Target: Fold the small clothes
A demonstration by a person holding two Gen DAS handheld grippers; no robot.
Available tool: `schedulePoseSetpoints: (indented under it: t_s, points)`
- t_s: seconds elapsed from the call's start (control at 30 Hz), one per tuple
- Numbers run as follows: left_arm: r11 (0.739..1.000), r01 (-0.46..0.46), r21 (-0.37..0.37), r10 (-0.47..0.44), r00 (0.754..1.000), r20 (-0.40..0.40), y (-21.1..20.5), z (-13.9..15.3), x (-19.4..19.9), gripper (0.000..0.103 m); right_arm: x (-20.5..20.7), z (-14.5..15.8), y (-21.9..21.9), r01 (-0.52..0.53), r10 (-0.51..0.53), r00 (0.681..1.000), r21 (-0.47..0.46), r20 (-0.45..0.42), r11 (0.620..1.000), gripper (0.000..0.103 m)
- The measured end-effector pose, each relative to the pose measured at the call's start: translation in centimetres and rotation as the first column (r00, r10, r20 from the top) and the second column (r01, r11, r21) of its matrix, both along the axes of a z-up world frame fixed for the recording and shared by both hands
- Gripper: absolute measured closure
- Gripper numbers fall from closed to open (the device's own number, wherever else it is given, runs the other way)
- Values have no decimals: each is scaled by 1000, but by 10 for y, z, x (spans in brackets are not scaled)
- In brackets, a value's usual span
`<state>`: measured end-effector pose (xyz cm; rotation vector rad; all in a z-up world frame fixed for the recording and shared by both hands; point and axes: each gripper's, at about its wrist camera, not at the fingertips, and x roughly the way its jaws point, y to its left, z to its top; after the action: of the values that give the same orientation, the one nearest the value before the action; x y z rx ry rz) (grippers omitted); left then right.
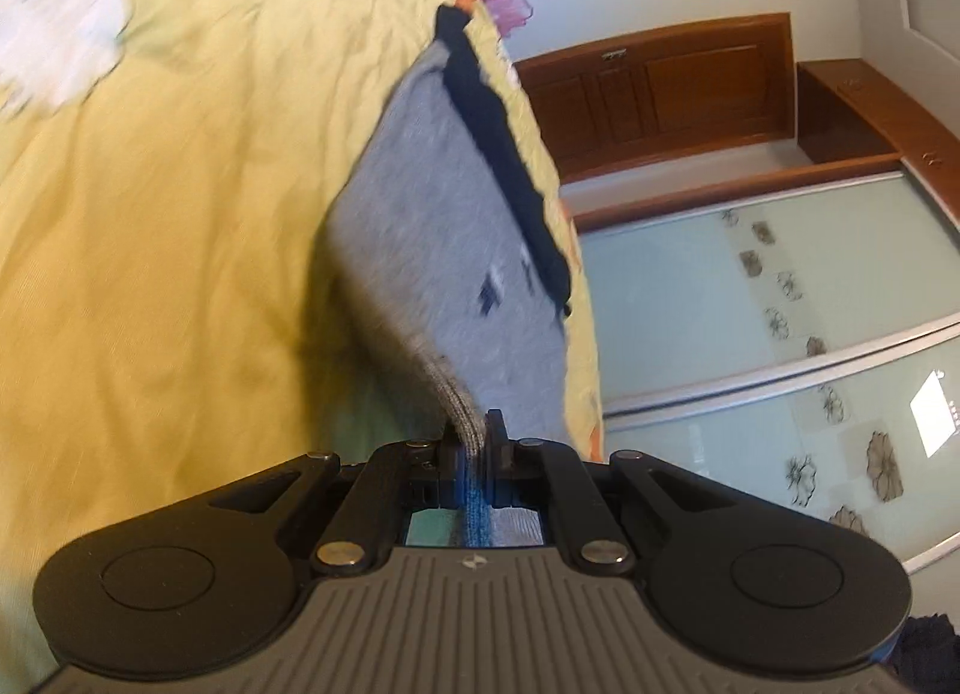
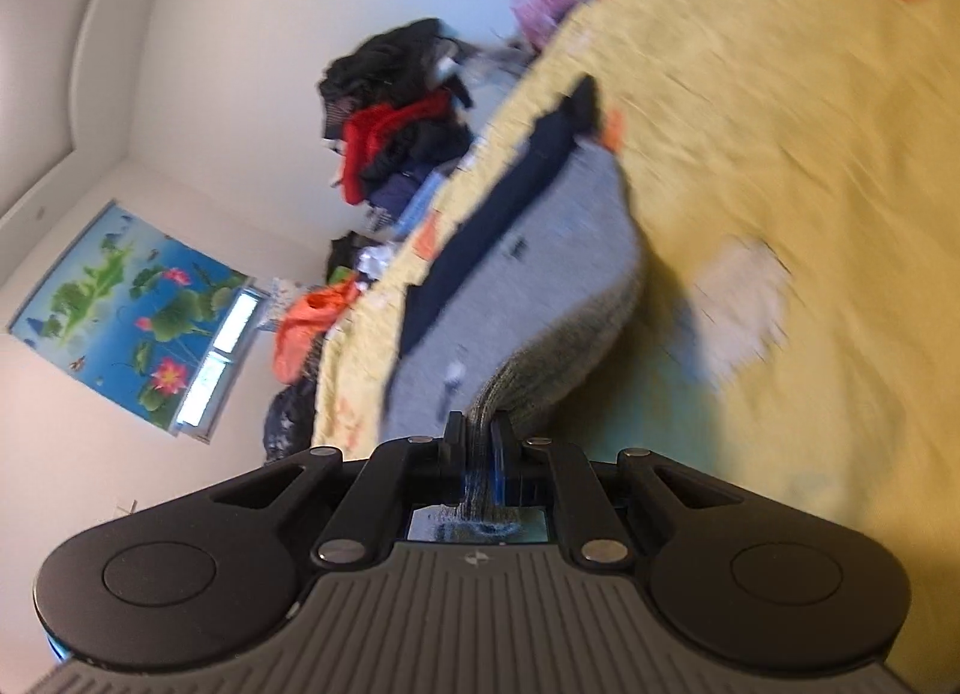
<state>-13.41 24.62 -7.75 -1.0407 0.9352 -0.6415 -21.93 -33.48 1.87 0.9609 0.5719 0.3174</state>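
A small grey garment (image 1: 444, 238) with a dark navy band (image 1: 510, 166) along its far edge lies on the yellow bedsheet (image 1: 180, 214). My left gripper (image 1: 471, 433) is shut on the garment's near ribbed edge and holds it lifted off the sheet. The same grey garment (image 2: 540, 286) with its navy band (image 2: 504, 208) shows in the right wrist view. My right gripper (image 2: 478, 433) is shut on another part of the ribbed edge, which curls up from the sheet (image 2: 780, 154). Both views are blurred.
A pile of black, red and orange clothes (image 2: 396, 118) lies at the far edge of the bed. A wooden cabinet (image 1: 660, 94) and glass sliding wardrobe doors (image 1: 780, 334) stand beyond the bed. A white patch (image 1: 54, 16) is printed on the sheet.
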Motion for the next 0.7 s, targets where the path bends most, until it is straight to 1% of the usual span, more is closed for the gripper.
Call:
schedulePoseSetpoints:
  t_s: [0.07, 0.17, 0.2, 0.27, 0.37, 0.43, 0.5, 0.53, 0.57, 0.6, 0.63, 0.7]
  points:
    - [1000, -13, -1, 13, 1000, 1, 1, 3, 10, 98, 13, 9, 0, 0, 0, 1000, -17, 11, 1000, 88]
    - [997, -49, -58, 49, 999, 10, 5, 7, 25, 98, 32, 15, -5, -3, 3, 1000, -9, 14, 1000, 88]
    - [996, -62, -67, 63, 998, 10, 7, 9, 31, 98, 38, 18, -8, 2, -2, 1000, -12, 16, 1000, 88]
    - [992, -86, -92, 89, 996, 21, 11, 14, 47, 98, 54, 25, -18, 18, -19, 1000, 10, 25, 1000, 90]
    - [987, -120, -107, 123, 992, 18, 10, 25, 82, 98, 84, 40, -34, 49, -50, 998, 27, 41, 998, 92]
    - [986, -130, -108, 133, 991, 26, 4, 31, 111, 98, 113, 45, -47, 65, -66, 997, 43, 35, 997, 92]
    - [985, -132, -108, 135, 991, 22, -6, 34, 142, 98, 142, 44, -56, 85, -86, 996, 50, 17, 995, 93]
    - [987, -132, -93, 134, 991, 16, -13, 35, 157, 98, 155, 42, -59, 89, -89, 996, 42, 3, 995, 94]
    - [989, -124, -87, 125, 992, 10, -18, 34, 169, 98, 165, 39, -59, 75, -74, 997, 42, -23, 996, 93]
    - [991, -107, -83, 108, 994, 6, -24, 33, 177, 98, 171, 34, -58, 47, -45, 998, 41, -53, 998, 92]
    - [993, -93, -77, 94, 996, 9, -29, 32, 183, 98, 172, 26, -54, 18, -16, 996, 27, -92, 999, 88]
    - [995, -69, -77, 71, 997, 23, -33, 28, 186, 98, 162, 10, -45, -50, 48, 985, -12, -168, 999, 85]
